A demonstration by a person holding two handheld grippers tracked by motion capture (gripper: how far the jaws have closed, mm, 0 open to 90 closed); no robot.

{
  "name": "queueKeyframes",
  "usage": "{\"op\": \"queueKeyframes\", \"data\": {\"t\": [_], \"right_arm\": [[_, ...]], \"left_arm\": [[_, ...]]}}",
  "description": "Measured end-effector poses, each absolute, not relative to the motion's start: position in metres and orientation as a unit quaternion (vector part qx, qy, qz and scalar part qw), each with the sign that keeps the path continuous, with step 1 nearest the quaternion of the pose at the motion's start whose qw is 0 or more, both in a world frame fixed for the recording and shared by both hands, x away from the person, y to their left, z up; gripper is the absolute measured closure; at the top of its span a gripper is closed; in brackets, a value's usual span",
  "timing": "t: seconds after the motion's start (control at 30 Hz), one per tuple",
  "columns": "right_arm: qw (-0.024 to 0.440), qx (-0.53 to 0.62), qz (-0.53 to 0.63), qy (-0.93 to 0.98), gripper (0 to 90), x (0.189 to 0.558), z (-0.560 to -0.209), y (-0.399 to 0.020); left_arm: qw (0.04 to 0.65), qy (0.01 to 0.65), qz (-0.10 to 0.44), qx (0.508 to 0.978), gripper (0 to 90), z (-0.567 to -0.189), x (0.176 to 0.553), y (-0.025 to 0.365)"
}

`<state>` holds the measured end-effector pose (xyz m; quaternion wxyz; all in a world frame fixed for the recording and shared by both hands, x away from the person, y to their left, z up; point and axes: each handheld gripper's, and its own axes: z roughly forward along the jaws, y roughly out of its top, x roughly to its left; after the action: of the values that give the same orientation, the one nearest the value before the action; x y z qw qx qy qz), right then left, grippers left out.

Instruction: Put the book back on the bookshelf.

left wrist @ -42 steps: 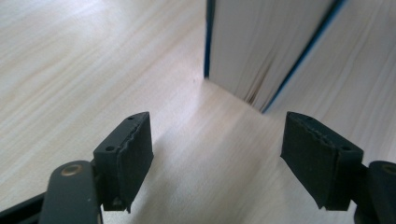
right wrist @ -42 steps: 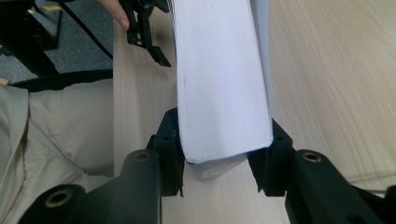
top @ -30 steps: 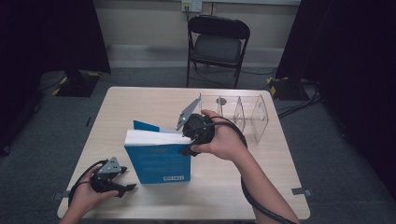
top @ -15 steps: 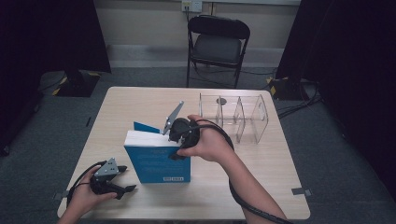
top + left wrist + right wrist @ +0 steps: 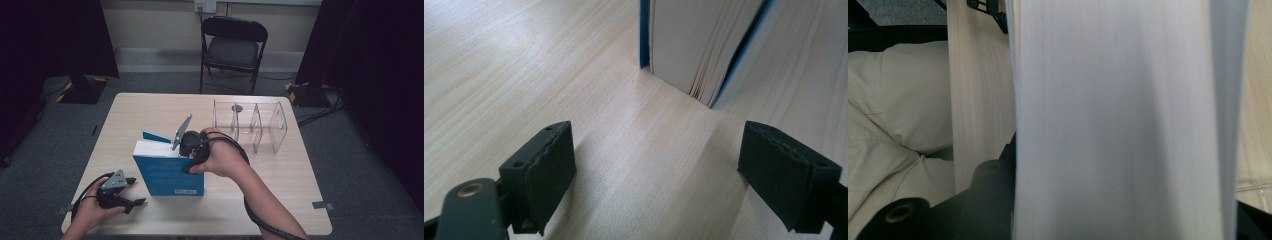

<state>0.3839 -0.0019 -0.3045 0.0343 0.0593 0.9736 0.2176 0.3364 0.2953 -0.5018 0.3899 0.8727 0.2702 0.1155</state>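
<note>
A blue book (image 5: pixel 167 175) stands upright on the wooden table (image 5: pixel 150 110), its white page edges facing up and left. My right gripper (image 5: pixel 184 152) comes down on the book's top right part and is shut on it; in the right gripper view the pale pages of the book (image 5: pixel 1118 125) sit between the jaws. My left gripper (image 5: pixel 136 191) rests low on the table at the front left, a short way left of the book. Its jaws stand wide open with nothing between them, and the left gripper (image 5: pixel 659 170) faces the book's (image 5: pixel 694 45) lower corner.
A clear plastic organizer (image 5: pixel 250 127) with upright dividers stands at the table's back right. A black folding chair (image 5: pixel 232 45) is behind the table. Light trousers (image 5: pixel 898 115) show past the table's near edge in the right gripper view.
My right gripper has slid left and slightly down along the book's top. The book and the left gripper have stayed in place.
</note>
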Motion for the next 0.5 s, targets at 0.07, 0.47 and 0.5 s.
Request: {"op": "queueKeyframes", "data": {"t": [0.07,0.47,0.5], "right_arm": [[0.034,0.059,0.217,0.974,56.1,0.3846,-0.3046,-0.0019],[0.042,0.094,0.206,0.973,58.0,0.3829,-0.3043,0.0001],[0.043,0.093,0.209,0.973,58.4,0.3829,-0.3044,0.0002]], "left_arm": [[0.390,0.270,0.115,0.873,14.7,-0.5018,0.3364,0.2954],[0.390,0.270,0.116,0.872,14.7,-0.5019,0.3363,0.2953],[0.390,0.270,0.116,0.872,14.7,-0.5019,0.3363,0.2953]]}}
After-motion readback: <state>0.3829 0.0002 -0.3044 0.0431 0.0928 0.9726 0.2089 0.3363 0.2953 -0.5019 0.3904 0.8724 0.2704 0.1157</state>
